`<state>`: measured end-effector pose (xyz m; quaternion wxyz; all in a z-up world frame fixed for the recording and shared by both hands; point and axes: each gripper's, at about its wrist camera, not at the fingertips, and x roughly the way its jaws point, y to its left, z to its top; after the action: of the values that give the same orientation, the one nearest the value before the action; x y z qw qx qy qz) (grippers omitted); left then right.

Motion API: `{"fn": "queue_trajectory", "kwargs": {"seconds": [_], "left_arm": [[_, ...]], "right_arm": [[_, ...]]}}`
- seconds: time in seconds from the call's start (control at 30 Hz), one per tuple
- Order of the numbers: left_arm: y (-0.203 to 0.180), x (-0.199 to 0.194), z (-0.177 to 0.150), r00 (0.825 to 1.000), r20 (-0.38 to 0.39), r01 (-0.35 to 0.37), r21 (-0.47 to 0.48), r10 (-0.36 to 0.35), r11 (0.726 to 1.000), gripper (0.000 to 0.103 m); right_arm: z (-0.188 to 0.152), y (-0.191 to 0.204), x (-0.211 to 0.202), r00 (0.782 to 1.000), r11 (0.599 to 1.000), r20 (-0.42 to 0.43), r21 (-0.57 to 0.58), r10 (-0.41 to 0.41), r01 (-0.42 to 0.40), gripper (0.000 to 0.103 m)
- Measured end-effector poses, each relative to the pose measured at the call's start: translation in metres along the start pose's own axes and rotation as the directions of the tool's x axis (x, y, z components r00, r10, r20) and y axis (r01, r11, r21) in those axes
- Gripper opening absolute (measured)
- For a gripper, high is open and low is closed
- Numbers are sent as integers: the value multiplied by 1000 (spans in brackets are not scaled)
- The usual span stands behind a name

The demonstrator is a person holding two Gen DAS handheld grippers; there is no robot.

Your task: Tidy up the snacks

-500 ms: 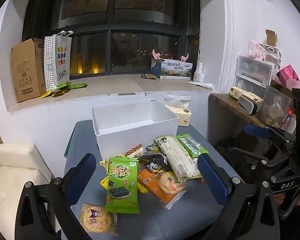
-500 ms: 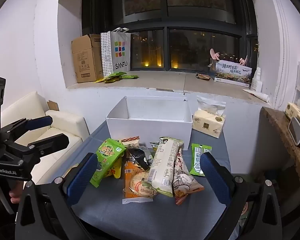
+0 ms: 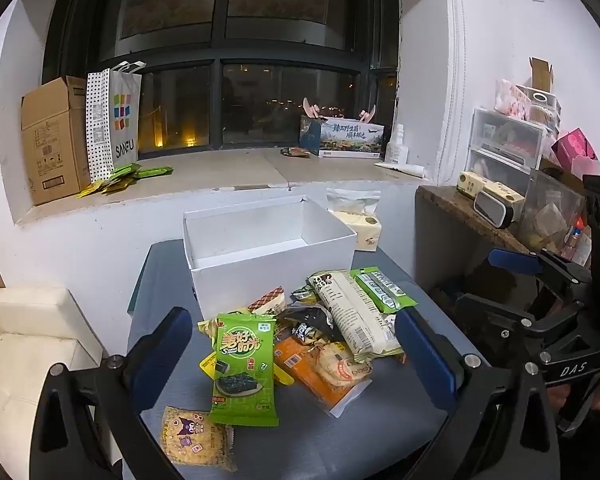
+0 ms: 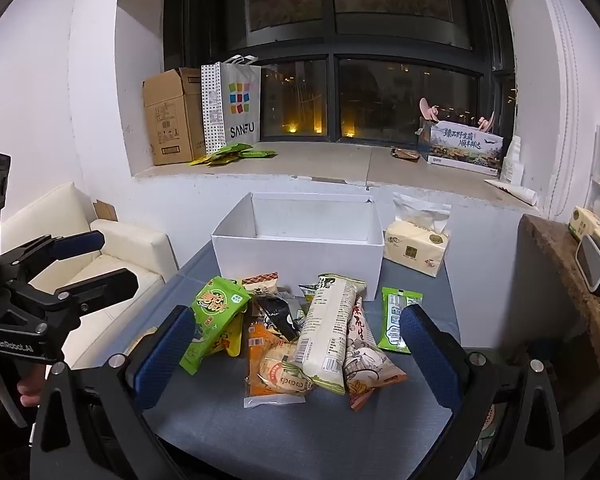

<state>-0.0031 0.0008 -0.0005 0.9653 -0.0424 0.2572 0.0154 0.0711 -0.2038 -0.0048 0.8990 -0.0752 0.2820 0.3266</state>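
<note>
Nothing is in the box yet, so the step in hand looks like the first pick from the pile. A sound way to start is with a loose packet on the edge of the heap, so that lifting it drags nothing else along. Close on the sealed edge or flat middle of a packet, not on the puffed part, and lift straight up before carrying it over the box wall.

Nearest the left gripper (image 3: 292,356), its fingers spread wide and holding nothing, lies a small yellow packet (image 3: 196,442) alone on the grey table (image 3: 380,440). Just beyond it a green seaweed packet (image 3: 244,372) lies on top of other snacks. The right gripper (image 4: 296,354) is likewise wide apart and empty, hovering near the pile without touching it. Between its fingers sit an orange packet (image 4: 260,356), a long white packet (image 4: 330,328) lying over it, and a green packet (image 4: 398,318) by the right finger.

Behind the pile stands the open white box (image 4: 300,256), touching the rearmost snacks. A pack of tissues (image 4: 416,246) stands just beside the box, and farther back a cardboard box (image 4: 172,116) and a shopping bag (image 4: 236,104) stand on the windowsill.
</note>
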Motion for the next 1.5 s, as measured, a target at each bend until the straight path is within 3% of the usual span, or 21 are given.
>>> {"fn": "queue_trajectory", "kwargs": {"seconds": [1.5], "left_arm": [[-3,3,-1,1000,-18,-4,11,4,1000,103]], "right_arm": [[1,-4,-2,1000,1000,-8,4,-4,4,103]]}}
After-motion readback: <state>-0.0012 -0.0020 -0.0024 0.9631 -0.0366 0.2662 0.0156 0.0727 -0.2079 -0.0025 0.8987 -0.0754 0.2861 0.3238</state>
